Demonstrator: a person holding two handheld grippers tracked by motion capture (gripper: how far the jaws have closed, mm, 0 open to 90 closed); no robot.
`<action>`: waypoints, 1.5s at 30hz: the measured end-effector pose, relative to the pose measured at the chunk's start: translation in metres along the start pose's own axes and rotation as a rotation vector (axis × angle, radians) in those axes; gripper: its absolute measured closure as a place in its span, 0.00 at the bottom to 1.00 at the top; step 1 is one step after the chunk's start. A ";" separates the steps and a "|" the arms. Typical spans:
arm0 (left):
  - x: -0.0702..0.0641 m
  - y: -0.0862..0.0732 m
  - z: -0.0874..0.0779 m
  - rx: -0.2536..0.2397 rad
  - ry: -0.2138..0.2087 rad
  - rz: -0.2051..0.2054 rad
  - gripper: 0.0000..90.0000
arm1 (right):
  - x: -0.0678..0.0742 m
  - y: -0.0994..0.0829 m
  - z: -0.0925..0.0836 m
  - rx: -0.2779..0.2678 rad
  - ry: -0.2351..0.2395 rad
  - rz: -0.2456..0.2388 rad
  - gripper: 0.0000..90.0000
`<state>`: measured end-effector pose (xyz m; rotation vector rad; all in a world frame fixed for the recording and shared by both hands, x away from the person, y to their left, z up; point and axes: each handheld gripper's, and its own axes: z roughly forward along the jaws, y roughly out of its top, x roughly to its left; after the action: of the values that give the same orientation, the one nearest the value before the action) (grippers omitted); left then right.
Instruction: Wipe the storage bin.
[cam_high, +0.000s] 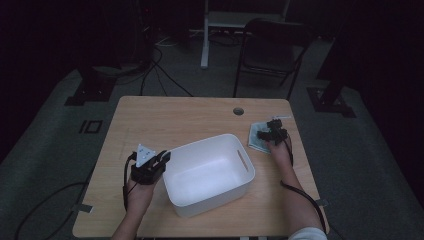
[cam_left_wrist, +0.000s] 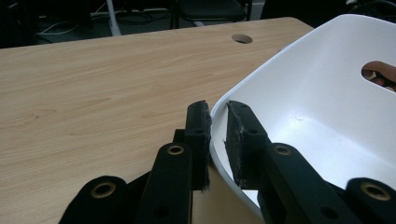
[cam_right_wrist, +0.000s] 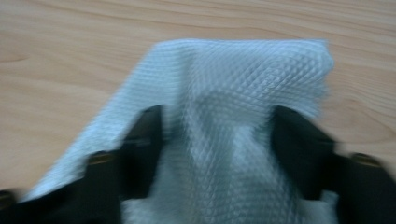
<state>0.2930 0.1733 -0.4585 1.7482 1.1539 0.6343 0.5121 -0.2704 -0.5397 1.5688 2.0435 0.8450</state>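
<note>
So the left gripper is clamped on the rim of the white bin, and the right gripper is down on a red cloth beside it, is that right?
Not quite. The cloth is pale blue-white, not red, as the right gripper view shows. The rest holds: the left gripper is clamped on the rim of the white bin, and the right gripper is down on the cloth beside it.

Light wooden table (cam_high: 165, 117) bearing white rectangular plastic bin (cam_high: 210, 172) at centre, pale blue quilted cloth (cam_high: 259, 137) just right of it toward the far edge, round cable hole (cam_high: 238, 111) behind both
</note>
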 end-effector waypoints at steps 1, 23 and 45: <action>0.000 0.000 0.000 0.000 0.000 0.000 0.88 | 0.002 0.000 -0.001 -0.001 0.017 -0.015 0.59; 0.000 0.001 0.000 0.006 0.002 0.010 0.88 | 0.001 -0.014 -0.051 -0.049 0.161 0.034 0.93; 0.001 0.001 0.002 -0.005 -0.006 0.016 0.88 | 0.016 -0.057 -0.153 -0.149 0.313 -0.048 0.92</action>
<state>0.2951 0.1737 -0.4588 1.7559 1.1344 0.6403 0.3672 -0.2964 -0.4677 1.3705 2.1592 1.2606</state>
